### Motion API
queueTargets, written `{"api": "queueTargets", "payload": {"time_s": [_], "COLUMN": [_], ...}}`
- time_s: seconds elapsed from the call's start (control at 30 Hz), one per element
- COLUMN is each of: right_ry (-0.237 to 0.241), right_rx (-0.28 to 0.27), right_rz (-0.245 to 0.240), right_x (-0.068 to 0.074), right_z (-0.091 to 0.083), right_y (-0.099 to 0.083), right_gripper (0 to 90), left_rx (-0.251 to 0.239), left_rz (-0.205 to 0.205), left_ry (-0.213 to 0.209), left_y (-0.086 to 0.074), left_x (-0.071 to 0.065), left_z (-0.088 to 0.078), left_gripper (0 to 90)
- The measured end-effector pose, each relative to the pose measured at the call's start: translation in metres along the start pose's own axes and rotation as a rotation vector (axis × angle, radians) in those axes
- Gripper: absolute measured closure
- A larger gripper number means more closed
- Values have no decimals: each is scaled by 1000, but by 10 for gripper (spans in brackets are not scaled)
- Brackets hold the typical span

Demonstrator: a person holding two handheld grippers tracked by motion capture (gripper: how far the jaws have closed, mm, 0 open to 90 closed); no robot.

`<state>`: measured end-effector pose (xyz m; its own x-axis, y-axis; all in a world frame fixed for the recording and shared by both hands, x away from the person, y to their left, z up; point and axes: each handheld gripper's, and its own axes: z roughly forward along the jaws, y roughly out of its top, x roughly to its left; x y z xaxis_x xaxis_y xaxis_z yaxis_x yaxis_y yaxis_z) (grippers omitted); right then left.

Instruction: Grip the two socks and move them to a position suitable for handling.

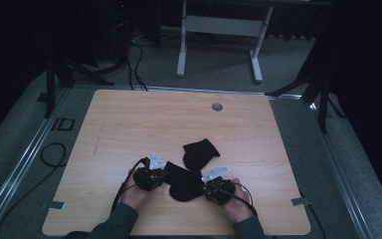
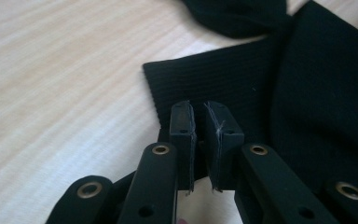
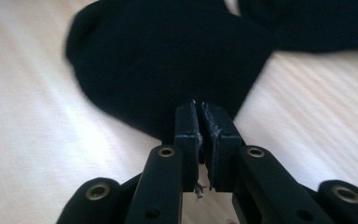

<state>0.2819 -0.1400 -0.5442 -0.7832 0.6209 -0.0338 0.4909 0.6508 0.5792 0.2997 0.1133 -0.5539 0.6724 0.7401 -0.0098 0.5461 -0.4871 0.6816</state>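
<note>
Socks lie on the wooden table (image 1: 129, 124): in the high view one black sock (image 1: 185, 183) sits low in the middle of the frame, between the two grippers, and a second black sock (image 1: 200, 152) lies just above it, toward the centre, its lower end meeting the first.

From the lower left of the high view, the left gripper (image 1: 160, 175) reaches in to the near sock's left end. In the left gripper view, that sock's ribbed cuff (image 2: 205, 79) spreads across the middle and right of the frame. The jaws stand almost together with a thin slit between the pads, right over the cuff's edge. Whether they pinch any cloth cannot be told, since the fabric under the tips is hidden.

From the lower right of the high view, the right gripper (image 1: 208, 188) meets the sock's right end. In the right gripper view, the rounded dark sock (image 3: 168, 60) covers the upper middle of the frame, and the jaws are nearly shut at its near edge. A few dark threads hang between the pads lower down. Whether the sock itself is nipped between the tips cannot be made out.
</note>
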Motion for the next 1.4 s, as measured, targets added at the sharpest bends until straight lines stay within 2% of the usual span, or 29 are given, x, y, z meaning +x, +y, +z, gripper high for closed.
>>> {"api": "queueTargets", "payload": {"time_s": [0.07,0.1,0.17,0.27,0.47,0.57,0.83,0.97,1.2,1.33,1.4], "right_ry": [-83,-88,-80,-24,41,60,87,93,57,49,58], "right_rx": [-15,-39,-85,-131,-130,-132,-97,-77,-87,-88,-96], "right_rz": [5,9,13,-16,-89,-97,-108,-91,-74,-32,-10], "right_x": [2,3,10,23,50,57,62,63,64,63,61], "right_z": [-4,-6,-11,-12,4,9,24,30,31,31,30], "right_y": [2,4,8,17,27,30,31,31,30,30,30], "right_gripper": [837,836,832,815,738,706,668,668,758,847,857], "left_rx": [0,-1,-2,-5,-1,-1,-4,-3,-4,-3,-4], "left_rz": [8,6,-2,-14,-11,-14,-15,-14,-12,-7,-8], "left_ry": [3,4,2,2,3,1,3,3,6,9,8], "left_y": [0,-1,-1,-1,0,0,0,0,0,0,0], "left_x": [-2,-2,-2,-1,-1,-1,-1,-1,-2,-2,-2], "left_z": [0,0,0,0,0,0,1,1,2,2,2], "left_gripper": [791,789,792,800,802,802,800,799,800,800,800]}}
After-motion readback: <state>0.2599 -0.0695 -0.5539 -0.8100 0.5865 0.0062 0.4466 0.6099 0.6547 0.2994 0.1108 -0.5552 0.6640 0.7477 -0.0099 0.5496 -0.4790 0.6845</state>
